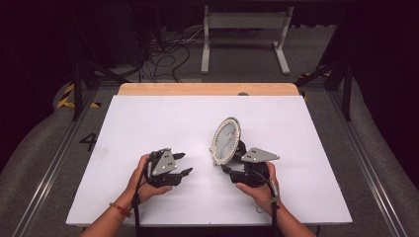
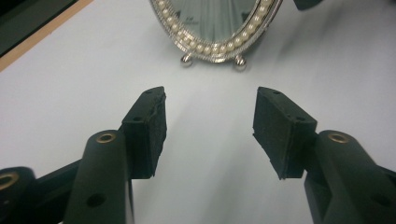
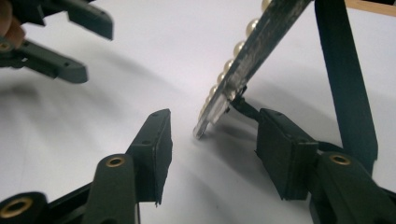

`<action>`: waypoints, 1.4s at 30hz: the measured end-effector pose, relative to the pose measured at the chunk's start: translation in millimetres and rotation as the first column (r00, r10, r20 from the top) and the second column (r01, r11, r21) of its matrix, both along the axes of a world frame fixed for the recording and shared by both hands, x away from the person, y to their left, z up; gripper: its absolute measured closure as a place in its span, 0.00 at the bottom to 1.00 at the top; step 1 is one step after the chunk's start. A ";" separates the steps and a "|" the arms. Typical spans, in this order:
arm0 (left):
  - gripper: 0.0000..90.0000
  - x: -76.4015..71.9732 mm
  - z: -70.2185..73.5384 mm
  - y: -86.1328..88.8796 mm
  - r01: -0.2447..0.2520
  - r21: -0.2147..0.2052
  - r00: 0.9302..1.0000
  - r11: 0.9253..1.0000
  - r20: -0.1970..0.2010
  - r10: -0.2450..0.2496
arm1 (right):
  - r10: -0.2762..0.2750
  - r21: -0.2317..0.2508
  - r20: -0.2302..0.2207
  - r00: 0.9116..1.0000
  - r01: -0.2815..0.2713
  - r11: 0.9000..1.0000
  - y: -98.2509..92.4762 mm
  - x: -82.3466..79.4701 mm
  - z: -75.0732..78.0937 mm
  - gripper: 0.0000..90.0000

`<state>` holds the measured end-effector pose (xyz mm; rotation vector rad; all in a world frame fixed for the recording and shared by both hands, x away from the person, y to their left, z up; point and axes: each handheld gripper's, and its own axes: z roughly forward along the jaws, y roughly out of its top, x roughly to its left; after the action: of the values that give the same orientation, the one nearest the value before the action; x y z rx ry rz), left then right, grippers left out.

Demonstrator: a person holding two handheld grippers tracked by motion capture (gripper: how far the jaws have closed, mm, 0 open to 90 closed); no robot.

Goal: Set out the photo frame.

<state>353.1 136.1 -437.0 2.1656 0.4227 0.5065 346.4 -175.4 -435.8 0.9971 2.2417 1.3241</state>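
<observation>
Mirror (image 1: 227, 140) looks fragile, top-heavy on its stand — grip the beaded rim; both grippers (image 1: 181, 163) (image 1: 231, 165) gape, holding nothing.

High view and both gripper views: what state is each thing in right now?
Oval picture frame: standing on the table, leaning back on its black rear stand, held by neither tool.
Left tool: open, nothing between its pads, short of the frame.
Right tool: open, the frame's lower edge between its pads without being pressed.
White table: bare apart from the frame.
</observation>
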 end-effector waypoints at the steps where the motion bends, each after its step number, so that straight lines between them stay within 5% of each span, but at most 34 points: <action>1: 0.47 -1.4 -1.4 6.7 -0.014 -0.004 1.000 1.000 0.005 0.014 | -0.019 0.002 0.000 1.000 0.019 1.000 2.3 3.1 -1.1 0.50; 7: 0.44 2.3 1.6 10.7 -0.013 -0.022 1.000 1.000 0.027 0.014 | -0.076 0.034 -0.018 0.997 0.077 0.996 6.0 13.4 -3.3 0.50; 19: 0.30 6.2 -7.3 1.8 -0.028 0.018 1.000 0.999 -0.010 0.028 | -0.126 0.130 -0.019 0.992 0.127 0.983 11.3 16.6 -6.6 0.61; 23: 0.29 6.2 -9.2 -0.9 -0.019 0.029 1.000 0.999 -0.019 0.019 | -0.114 0.147 -0.010 0.993 0.114 0.983 12.7 15.6 -6.7 0.70; 42: 0.26 4.1 -12.5 -6.5 -0.003 0.063 1.000 0.998 -0.029 0.005 | -0.034 0.166 -0.055 0.998 0.043 0.985 -4.5 18.0 -7.6 0.77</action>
<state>357.2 129.6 -449.5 2.2359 0.4328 0.4970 364.3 -180.0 -443.4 1.1389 2.1656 1.5051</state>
